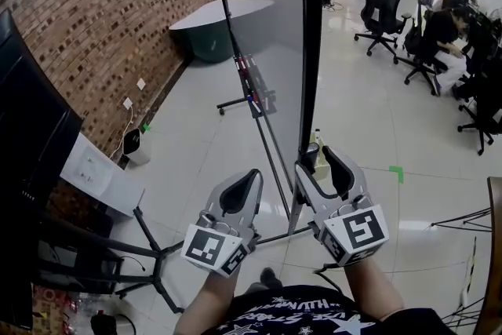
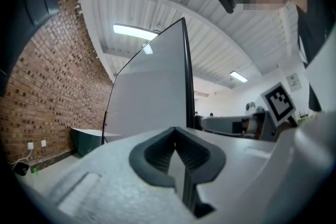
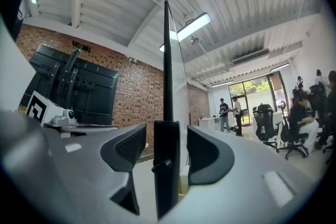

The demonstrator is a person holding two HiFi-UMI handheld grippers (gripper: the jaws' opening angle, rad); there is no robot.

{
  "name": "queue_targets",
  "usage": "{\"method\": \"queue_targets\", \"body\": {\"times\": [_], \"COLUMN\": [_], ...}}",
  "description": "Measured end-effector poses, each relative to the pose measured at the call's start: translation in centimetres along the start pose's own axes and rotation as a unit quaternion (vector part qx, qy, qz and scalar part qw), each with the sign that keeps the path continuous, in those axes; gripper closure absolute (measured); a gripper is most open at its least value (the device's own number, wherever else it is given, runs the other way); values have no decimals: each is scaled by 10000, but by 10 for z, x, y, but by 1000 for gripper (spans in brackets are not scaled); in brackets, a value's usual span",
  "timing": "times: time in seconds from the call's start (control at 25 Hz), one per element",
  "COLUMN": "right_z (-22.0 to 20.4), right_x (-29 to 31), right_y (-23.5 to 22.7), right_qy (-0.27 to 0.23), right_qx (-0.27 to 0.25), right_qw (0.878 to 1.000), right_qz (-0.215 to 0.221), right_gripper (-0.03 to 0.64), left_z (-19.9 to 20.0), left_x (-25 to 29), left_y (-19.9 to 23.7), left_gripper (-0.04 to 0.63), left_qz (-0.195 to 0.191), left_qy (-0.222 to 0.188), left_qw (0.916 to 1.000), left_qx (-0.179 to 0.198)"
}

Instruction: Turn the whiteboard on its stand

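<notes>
The right gripper (image 1: 315,158) stands open, the whiteboard's (image 1: 267,12) dark edge between its jaws, touching neither. The left gripper (image 1: 252,175) is closed and empty.

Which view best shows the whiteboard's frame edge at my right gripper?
The right gripper view: the frame edge stands between the right gripper's parted jaws, with a gap on each side. The head view shows it from above, running down to the gripper. The left gripper view shows it farther off, beside the board's face.
</notes>
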State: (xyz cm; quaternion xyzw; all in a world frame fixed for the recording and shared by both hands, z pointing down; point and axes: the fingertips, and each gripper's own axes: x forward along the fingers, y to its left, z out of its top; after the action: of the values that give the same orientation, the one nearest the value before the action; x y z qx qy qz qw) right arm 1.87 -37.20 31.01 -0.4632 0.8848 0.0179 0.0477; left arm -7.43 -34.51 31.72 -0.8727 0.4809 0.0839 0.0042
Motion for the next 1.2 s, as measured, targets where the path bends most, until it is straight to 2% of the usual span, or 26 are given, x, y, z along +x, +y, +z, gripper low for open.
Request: {"method": "queue_targets", "body": {"times": [0.12,0.44,0.6,0.84,0.96,1.2], "right_z": [13,32,43,29,24,39], "right_x": [11,49,64,79,84,81], "right_y": [6,2,-2,-6,-6,-16], "right_qy": [13,292,322,523,658,384], "right_qx": [31,24,-70,-58,-46,-22], "right_qw": [9999,9995,9994,9985,9977,9984], "right_qz": [129,84,39,-125,-157,-410], "right_gripper": [331,322,321,321,322,322], "left_z": [0,-6,-7,-5,-2,9], "left_x": [2,7,12,27,35,51], "left_y": [5,21,28,49,55,58], "left_gripper": [591,591,591,591,591,591], "left_qz": [-22,-42,-96,9,-105,-217], "left_qy": [7,126,172,315,266,149], "left_qw": [10000,9998,9998,9994,9993,9991], "left_qx": [-35,-126,-54,107,221,338]}}
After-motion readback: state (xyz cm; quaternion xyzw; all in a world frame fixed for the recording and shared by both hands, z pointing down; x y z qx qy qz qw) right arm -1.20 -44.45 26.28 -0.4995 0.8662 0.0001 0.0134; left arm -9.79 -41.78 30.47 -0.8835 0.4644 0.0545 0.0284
